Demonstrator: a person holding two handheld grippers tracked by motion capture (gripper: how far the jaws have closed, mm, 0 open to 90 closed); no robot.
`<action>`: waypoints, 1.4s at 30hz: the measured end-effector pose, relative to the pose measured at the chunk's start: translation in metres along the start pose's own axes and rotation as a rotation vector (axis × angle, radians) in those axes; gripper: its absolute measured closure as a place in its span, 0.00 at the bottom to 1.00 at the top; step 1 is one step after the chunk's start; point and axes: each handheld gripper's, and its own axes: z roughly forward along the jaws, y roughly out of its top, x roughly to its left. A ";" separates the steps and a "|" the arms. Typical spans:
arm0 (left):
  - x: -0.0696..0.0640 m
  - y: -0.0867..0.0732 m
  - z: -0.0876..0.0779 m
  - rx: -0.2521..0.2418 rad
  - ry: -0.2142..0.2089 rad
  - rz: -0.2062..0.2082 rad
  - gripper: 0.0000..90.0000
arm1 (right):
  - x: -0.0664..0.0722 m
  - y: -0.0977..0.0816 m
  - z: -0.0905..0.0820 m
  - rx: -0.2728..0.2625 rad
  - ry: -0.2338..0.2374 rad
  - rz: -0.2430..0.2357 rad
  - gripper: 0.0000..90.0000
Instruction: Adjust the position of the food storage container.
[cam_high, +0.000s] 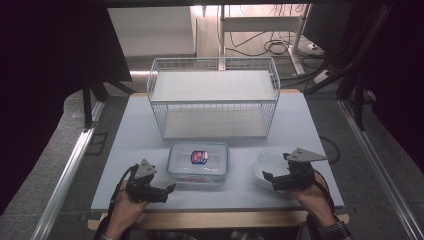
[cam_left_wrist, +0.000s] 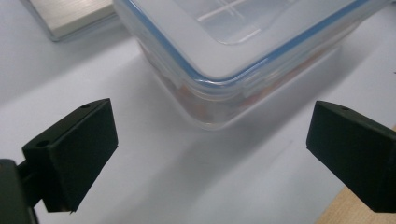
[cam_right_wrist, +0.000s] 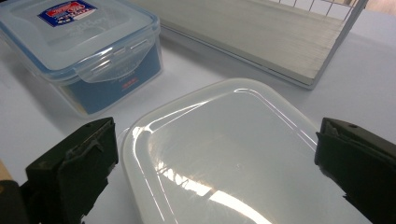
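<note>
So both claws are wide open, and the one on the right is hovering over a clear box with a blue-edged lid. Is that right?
Not quite. Both claws are open, but the right claw hovers over a plain white container, as the right gripper view shows. The clear box with the blue-edged lid sits in the middle, by the left claw.

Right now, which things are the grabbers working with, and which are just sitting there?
In the job:
- left gripper, open
- right gripper, open
- clear lidded box with blue seal
- white lidded container

Just sitting there:
- wire shelf basket
- table
</note>
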 end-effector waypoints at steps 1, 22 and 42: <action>0.000 0.000 0.000 0.000 0.000 0.000 0.02 | 0.000 0.000 0.000 0.000 0.000 0.000 0.00; 0.002 -0.003 -0.004 -0.062 0.032 0.020 0.14 | 0.011 0.015 -0.004 0.049 0.042 -0.029 0.69; 0.003 -0.003 -0.004 -0.039 0.070 0.032 0.16 | 0.045 0.029 0.041 0.246 0.086 -0.145 0.99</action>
